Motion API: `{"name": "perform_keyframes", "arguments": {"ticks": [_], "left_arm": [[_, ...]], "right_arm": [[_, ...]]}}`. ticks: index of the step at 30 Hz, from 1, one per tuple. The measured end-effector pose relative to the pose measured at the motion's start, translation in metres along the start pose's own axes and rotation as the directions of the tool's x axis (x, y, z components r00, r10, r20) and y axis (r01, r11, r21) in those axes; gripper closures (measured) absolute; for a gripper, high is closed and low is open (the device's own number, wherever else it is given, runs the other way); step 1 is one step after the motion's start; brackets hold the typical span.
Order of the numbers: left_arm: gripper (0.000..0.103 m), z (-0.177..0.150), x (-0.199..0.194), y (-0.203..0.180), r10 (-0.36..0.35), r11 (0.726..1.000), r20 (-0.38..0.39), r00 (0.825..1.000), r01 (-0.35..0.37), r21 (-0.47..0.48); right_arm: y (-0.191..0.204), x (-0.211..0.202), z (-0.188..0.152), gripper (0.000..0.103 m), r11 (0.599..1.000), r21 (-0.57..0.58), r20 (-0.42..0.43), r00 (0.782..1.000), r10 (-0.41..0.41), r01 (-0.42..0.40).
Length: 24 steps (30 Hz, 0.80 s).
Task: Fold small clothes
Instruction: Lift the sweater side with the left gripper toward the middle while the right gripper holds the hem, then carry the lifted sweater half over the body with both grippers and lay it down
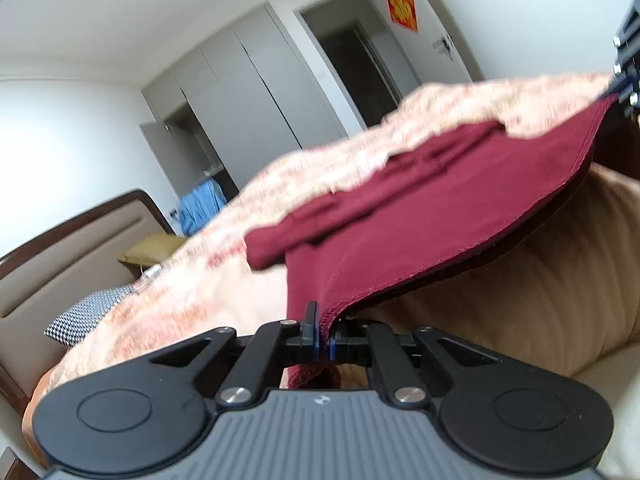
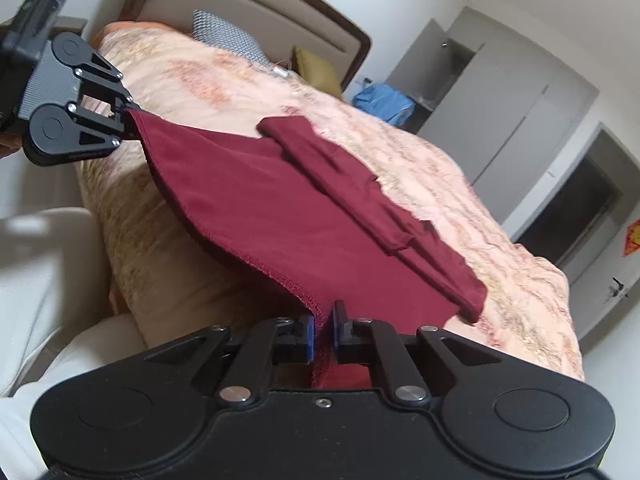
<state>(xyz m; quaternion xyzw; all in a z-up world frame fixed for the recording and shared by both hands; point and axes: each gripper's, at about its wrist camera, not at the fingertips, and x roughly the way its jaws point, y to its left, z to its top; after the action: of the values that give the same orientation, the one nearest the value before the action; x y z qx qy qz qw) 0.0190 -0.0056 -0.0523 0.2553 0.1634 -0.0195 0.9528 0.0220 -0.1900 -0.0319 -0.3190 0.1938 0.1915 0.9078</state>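
Note:
A dark red garment (image 1: 400, 232) lies on a bed, its near hem lifted off the bed edge. It also shows in the right wrist view (image 2: 280, 208), with folded sleeves lying across its far part. My left gripper (image 1: 325, 330) is shut on one hem corner; it also shows in the right wrist view (image 2: 126, 118). My right gripper (image 2: 322, 334) is shut on the other hem corner; its frame shows at the far right of the left wrist view (image 1: 624, 76). The hem is stretched between both grippers.
The bed has a peach patterned blanket (image 2: 460, 184) and a brown headboard (image 2: 256, 4). Pillows (image 2: 228, 36) lie at its head. A grey wardrobe (image 1: 248, 96), an open doorway (image 1: 360, 60) and blue clothes (image 1: 200, 208) stand beyond.

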Motion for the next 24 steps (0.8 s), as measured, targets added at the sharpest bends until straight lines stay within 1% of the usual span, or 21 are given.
{"name": "perform_keyframes", "arguments": {"ticks": [2,4,9,13,16,19,22,24], "left_arm": [[0.099,0.006,-0.009,0.005,0.004,1.0,0.026,1.0,-0.004,-0.012],[0.099,0.01,-0.013,0.008,0.0,1.0,0.043,0.999,0.001,-0.016],[0.099,0.014,-0.045,0.007,-0.013,1.0,0.069,0.998,0.013,0.011],[0.099,0.015,-0.085,0.009,-0.049,0.999,0.064,0.997,0.049,-0.003],[0.099,0.014,-0.115,0.009,-0.076,0.997,0.05,0.996,0.077,-0.012],[0.099,0.014,-0.137,0.006,-0.098,0.995,0.026,0.995,0.099,-0.032],[0.099,0.014,-0.137,0.008,-0.114,0.991,0.0,0.993,0.114,-0.065],[0.099,0.018,-0.132,0.009,-0.103,0.993,0.0,0.995,0.103,-0.065]], "right_arm": [[-0.005,-0.008,0.001,0.096,1.0,0.016,0.014,1.0,-0.016,0.016],[-0.01,-0.018,0.0,0.097,1.0,0.022,0.024,1.0,-0.013,0.013],[-0.014,-0.049,-0.004,0.097,1.0,-0.011,0.037,0.999,0.024,-0.024],[-0.012,-0.082,-0.008,0.097,0.994,-0.044,0.014,0.995,0.096,-0.095],[-0.017,-0.112,-0.012,0.097,0.983,-0.004,0.003,0.983,0.183,-0.183],[-0.023,-0.13,-0.017,0.097,0.966,0.05,-0.003,0.967,0.254,-0.253],[-0.026,-0.133,-0.02,0.097,0.961,0.066,-0.007,0.963,0.268,-0.267],[-0.027,-0.13,-0.018,0.097,0.96,0.073,0.001,0.962,0.273,-0.272]]}}
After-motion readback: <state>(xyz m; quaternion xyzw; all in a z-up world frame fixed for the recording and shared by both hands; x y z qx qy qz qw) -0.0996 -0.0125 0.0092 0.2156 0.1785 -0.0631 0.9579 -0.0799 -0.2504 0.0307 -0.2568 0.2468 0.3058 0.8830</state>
